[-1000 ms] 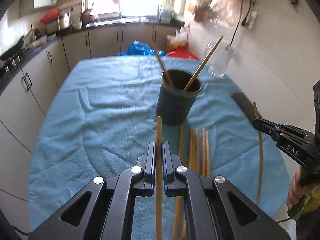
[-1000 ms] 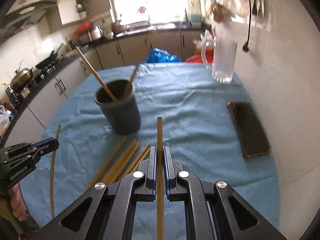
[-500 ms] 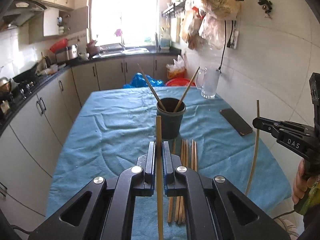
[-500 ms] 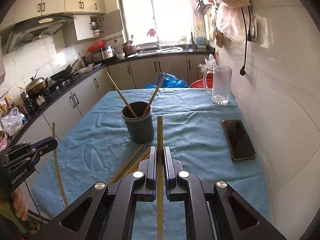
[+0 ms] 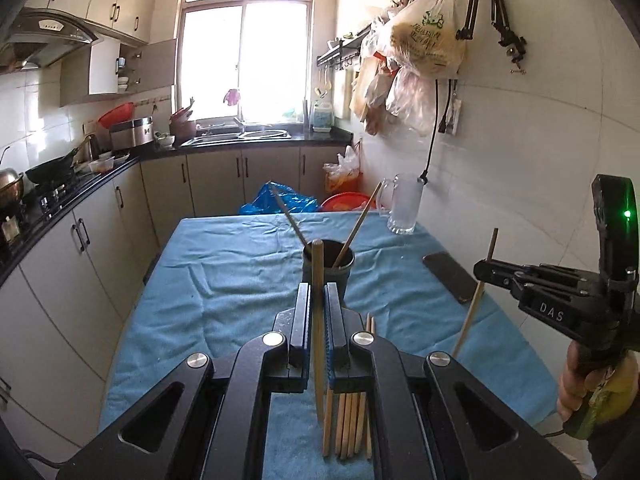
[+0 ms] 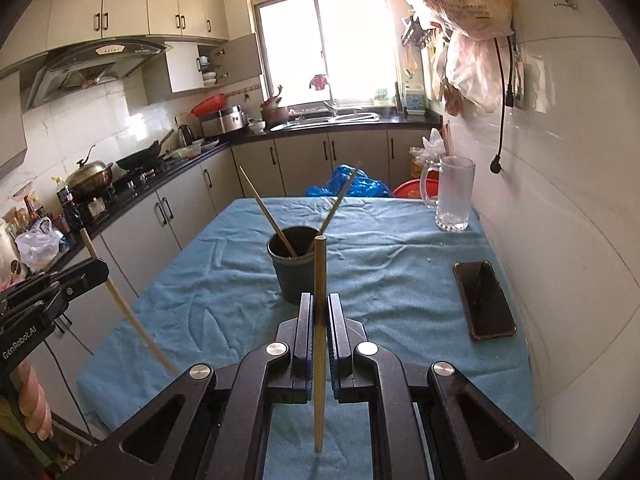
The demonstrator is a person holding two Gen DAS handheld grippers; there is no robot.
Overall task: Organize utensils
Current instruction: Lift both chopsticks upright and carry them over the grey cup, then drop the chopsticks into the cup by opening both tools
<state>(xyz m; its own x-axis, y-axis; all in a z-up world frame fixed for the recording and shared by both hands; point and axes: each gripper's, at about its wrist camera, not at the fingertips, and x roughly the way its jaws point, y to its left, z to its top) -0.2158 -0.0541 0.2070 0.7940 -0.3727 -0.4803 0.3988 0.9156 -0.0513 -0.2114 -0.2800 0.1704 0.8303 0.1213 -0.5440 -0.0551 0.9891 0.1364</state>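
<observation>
Both hand-held grippers have risen since the earlier frames, and the view now takes in the whole kitchen instead of mostly cloth. The left hand-held gripper [image 5: 318, 304] is clamped on one chopstick [image 5: 318, 320] that stands nearly upright between its jaws. The right hand-held gripper [image 6: 319, 312] is clamped the same way on a second chopstick [image 6: 319, 340].

Ahead of both sits a dark cup [image 6: 294, 268] on the bench [image 6: 208, 280], which is covered with a blue cloth. Two chopsticks already lean inside the cup, splayed apart. Below the left hand-held gripper, a bundle of loose chopsticks [image 5: 348, 424] lies flat on the cloth.

To the right of the right hand-held gripper, a black phone [image 6: 484, 300] lies near the tiled wall. Farther ahead on that side stands a glass mug [image 6: 452, 196].

Beyond the bench, grey cabinets run under a black counter to a sink [image 5: 252, 135] below a bright window [image 5: 244, 44]. A stove with a wok [image 6: 138, 158] is off to the left, beneath a range hood [image 6: 96, 60]. Plastic bags [image 5: 420, 48] hang from wall hooks on the right.
</observation>
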